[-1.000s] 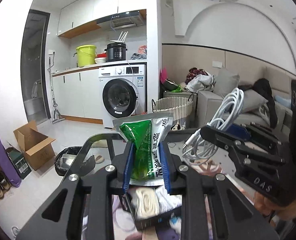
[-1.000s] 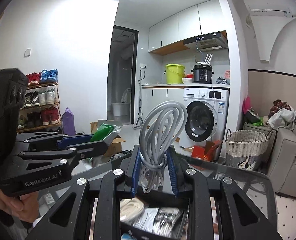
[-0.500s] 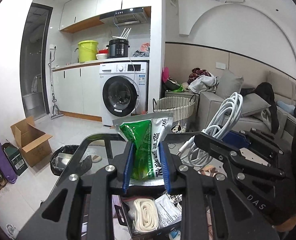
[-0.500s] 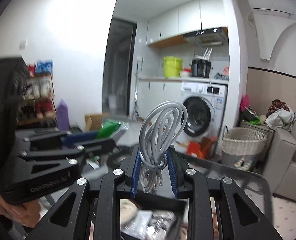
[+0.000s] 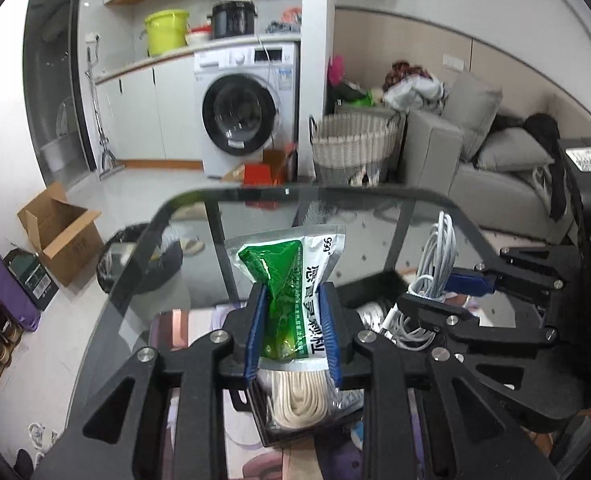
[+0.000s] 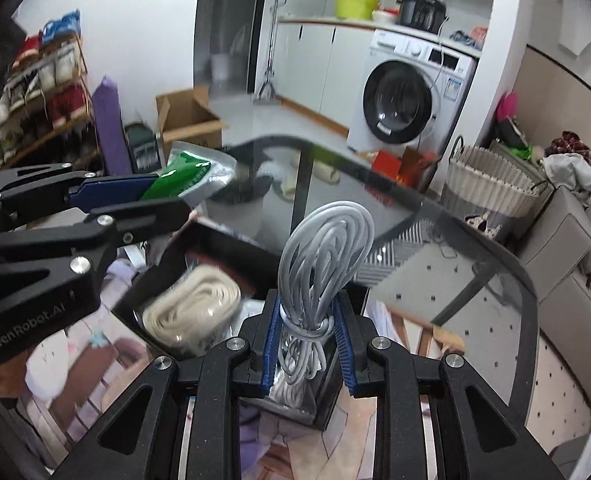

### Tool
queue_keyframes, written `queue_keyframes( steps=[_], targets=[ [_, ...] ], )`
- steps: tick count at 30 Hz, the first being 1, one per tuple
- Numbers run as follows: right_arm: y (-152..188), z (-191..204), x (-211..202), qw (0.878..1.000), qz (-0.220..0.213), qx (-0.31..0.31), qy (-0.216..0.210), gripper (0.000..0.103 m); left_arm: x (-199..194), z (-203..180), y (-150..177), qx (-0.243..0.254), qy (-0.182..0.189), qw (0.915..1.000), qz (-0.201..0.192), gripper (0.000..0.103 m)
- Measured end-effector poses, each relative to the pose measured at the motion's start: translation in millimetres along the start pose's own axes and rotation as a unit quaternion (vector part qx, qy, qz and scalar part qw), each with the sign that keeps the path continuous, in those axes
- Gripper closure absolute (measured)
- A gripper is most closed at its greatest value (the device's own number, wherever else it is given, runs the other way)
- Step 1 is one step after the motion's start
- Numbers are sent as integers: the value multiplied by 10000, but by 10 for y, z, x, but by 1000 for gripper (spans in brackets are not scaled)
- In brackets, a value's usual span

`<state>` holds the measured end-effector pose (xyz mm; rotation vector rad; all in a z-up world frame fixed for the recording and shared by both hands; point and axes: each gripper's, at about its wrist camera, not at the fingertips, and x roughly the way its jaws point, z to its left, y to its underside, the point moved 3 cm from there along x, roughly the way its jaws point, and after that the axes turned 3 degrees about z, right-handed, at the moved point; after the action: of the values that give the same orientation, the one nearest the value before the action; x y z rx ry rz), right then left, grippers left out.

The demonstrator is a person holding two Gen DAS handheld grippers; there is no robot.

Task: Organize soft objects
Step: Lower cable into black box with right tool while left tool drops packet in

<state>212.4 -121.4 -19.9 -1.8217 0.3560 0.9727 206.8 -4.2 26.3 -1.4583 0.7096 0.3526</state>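
Glass tabletop bears a black tray; tools clamp pouch and cable.

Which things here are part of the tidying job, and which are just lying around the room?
In the job:
- green sachet, clamped in the left gripper
- cable coil, clamped in the right gripper
- black bin
- cream strap in the bin

Lying about:
- washing machine
- wicker basket
- cardboard box
- yellow bucket
- shoe rack
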Motion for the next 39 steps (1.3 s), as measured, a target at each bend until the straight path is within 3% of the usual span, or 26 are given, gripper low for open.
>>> queue_keyframes(
  steps=[5, 13, 17, 24, 33, 39],
  targets=[
    [74, 83, 197, 9993, 321, -171, -55, 78, 212, -63, 109, 140, -10, 9982, 591, 79],
    [140, 259, 388, 9985, 408, -312, -204, 78, 501, -147, 301, 158, -33, 9899, 1411, 79],
    [227, 264, 566, 9966, 699, -208, -379, 78, 532, -207, 343, 245, -90, 9884, 1494, 78],
    [243, 238, 581, 9965, 737, -125, -378, 78, 584, -236, 395, 283, -53, 9856, 1669, 76],
    [135, 296, 351, 9976, 516, -395, -235, 82, 543, -199, 375, 292, -20, 9858, 1652, 74],
    [128, 218, 361, 9982, 510, -198, -226, 81, 528, -172, 384, 235, -15, 9858, 1661, 69]
  ],
)
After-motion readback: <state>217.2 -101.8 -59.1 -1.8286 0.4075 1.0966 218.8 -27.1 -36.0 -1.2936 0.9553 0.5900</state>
